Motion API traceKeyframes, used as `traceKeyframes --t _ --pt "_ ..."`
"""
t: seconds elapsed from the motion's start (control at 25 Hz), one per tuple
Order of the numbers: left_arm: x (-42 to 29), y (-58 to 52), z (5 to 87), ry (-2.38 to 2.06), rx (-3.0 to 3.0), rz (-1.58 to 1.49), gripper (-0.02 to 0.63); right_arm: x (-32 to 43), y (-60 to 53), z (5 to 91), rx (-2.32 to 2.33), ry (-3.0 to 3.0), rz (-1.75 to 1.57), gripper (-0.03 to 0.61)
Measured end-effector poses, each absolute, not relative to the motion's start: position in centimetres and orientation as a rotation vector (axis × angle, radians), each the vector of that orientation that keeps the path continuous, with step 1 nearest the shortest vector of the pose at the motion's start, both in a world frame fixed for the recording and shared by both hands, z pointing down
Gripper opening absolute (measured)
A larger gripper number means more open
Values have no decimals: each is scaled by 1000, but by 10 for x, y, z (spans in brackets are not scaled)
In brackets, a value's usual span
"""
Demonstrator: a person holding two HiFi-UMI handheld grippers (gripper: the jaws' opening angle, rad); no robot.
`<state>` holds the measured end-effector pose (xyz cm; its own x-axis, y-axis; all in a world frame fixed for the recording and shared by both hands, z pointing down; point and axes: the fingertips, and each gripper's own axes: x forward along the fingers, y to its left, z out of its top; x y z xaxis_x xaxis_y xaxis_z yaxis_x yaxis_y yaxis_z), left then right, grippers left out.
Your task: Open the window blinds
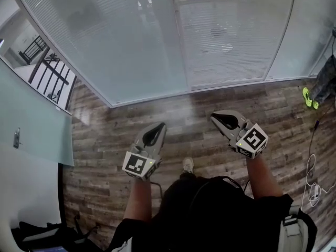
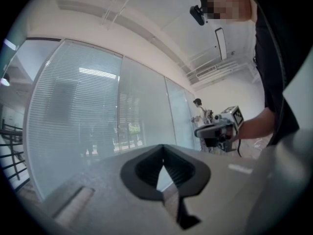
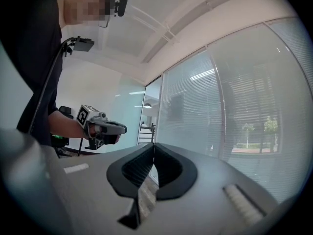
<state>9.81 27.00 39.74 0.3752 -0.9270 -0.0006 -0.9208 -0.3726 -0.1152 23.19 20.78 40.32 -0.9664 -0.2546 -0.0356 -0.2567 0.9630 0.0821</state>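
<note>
The closed white window blinds [image 1: 105,35] hang behind a glass wall ahead of me, above the wooden floor. They also fill the left gripper view [image 2: 73,116] and the right gripper view [image 3: 244,121]. My left gripper [image 1: 157,126] is held level in front of my body, well short of the glass. Its jaws [image 2: 163,153] are shut with nothing between them. My right gripper [image 1: 214,117] is held beside it, also short of the glass, and is shut [image 3: 154,148] and empty. Each gripper shows in the other's view, the right gripper [image 2: 212,130] and the left gripper [image 3: 110,128].
A frosted glass panel [image 1: 31,125] stands at the left, with a black stair railing [image 1: 50,72] beyond it. Cables [image 1: 312,177] and green shoes [image 1: 310,97] lie on the floor at the right. A dark bag [image 1: 47,235] sits at the bottom left. Another person [image 2: 198,112] stands far off.
</note>
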Motion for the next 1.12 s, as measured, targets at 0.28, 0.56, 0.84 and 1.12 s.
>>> traceKeyframes --t 0.28,0.56,0.84,1.12 --pt "76 227 387 1646 -2547 -17 4 204 173 399 -408 3101 161 6" --pt "66 196 376 1567 -2594 -1 4 181 145 384 -411 3089 165 6" --pt "58 161 364 1481 -2608 6 4 155 121 383 -415 3102 176 6" --pt "35 132 374 1477 -2638 -20 5 140 87 381 -481 3069 175 6"
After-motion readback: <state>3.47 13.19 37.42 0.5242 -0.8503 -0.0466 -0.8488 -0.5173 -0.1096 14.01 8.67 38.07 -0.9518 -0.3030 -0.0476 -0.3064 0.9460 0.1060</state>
